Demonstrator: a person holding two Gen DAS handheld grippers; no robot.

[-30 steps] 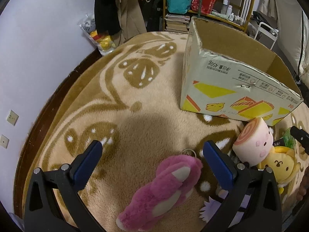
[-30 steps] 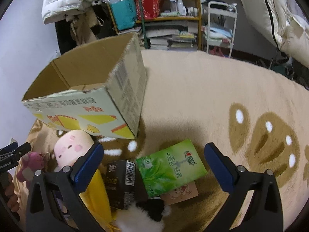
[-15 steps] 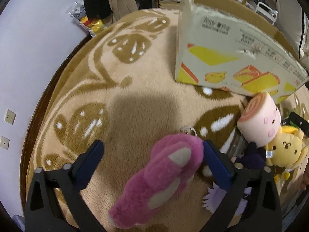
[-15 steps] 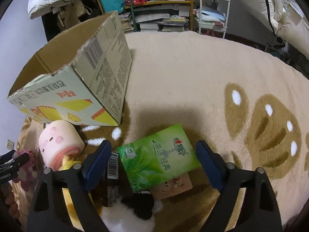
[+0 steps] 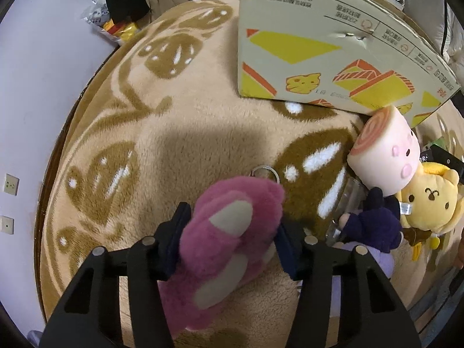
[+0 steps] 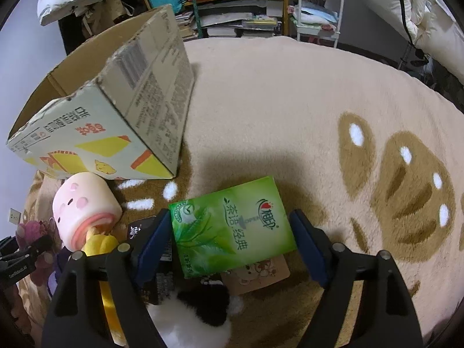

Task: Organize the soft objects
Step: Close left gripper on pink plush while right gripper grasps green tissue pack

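Note:
My left gripper is shut on a pink plush bear, both pads pressed into its sides. Right of it lie a pink roll plush, a yellow bear plush and a dark purple plush. My right gripper is partly closed around a green tissue pack; the left pad touches its edge, the right pad stands just off it. The pink roll plush and a black-and-white plush lie nearby. An open cardboard box stands behind, also seen in the right wrist view.
A beige and brown fluffy rug covers the floor. A black box and a tan card lie by the tissue pack. Shelves and a white cart stand behind. A wall is at the left.
My left gripper moved forward and closed on the pink bear. My right gripper lowered and narrowed around the green tissue pack.

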